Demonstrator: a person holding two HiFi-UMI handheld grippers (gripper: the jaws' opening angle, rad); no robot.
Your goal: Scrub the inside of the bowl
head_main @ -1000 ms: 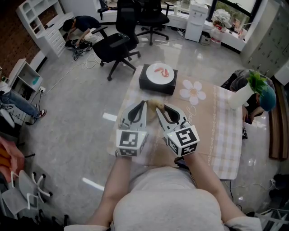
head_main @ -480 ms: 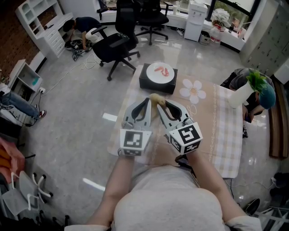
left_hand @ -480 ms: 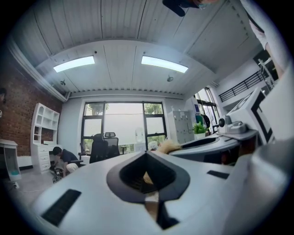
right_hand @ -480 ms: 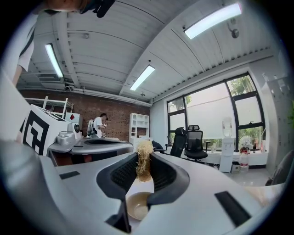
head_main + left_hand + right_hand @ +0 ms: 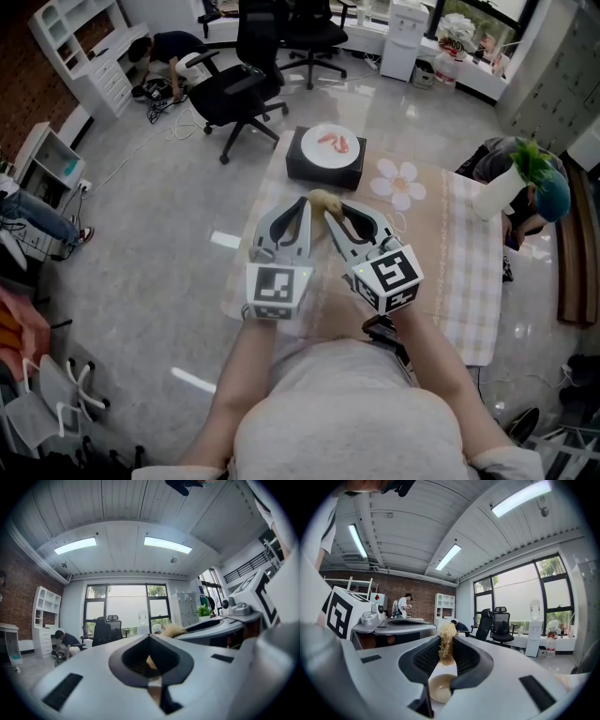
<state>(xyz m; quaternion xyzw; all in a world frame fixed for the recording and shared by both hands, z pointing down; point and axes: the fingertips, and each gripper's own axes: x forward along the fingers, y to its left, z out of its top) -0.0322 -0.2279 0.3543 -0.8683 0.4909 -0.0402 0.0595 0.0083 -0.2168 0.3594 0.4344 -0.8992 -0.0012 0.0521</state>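
Little has shifted. Head view: both grippers level, scrubber (image 5: 324, 198) a touch nearer the white bowl (image 5: 319, 150) on its black box (image 5: 302, 174). Left gripper (image 5: 149, 638) view: jaws pressed together, apparently empty. Right gripper (image 5: 446, 654) view: jaws pinch the scrubber. We're pre-scrub; next we reach fwd & lower bristles into the bowl.

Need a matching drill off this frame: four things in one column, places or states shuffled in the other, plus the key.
Things:
1. scrubber
2. plate
3. vase
4. flower mat

Places or states:
A. on top of the black box
B. lying flat on the tablecloth, beside the box
C. pinched between the jaws of the right gripper
D. holding a green plant

Pairs: 1-C, 2-A, 3-D, 4-B
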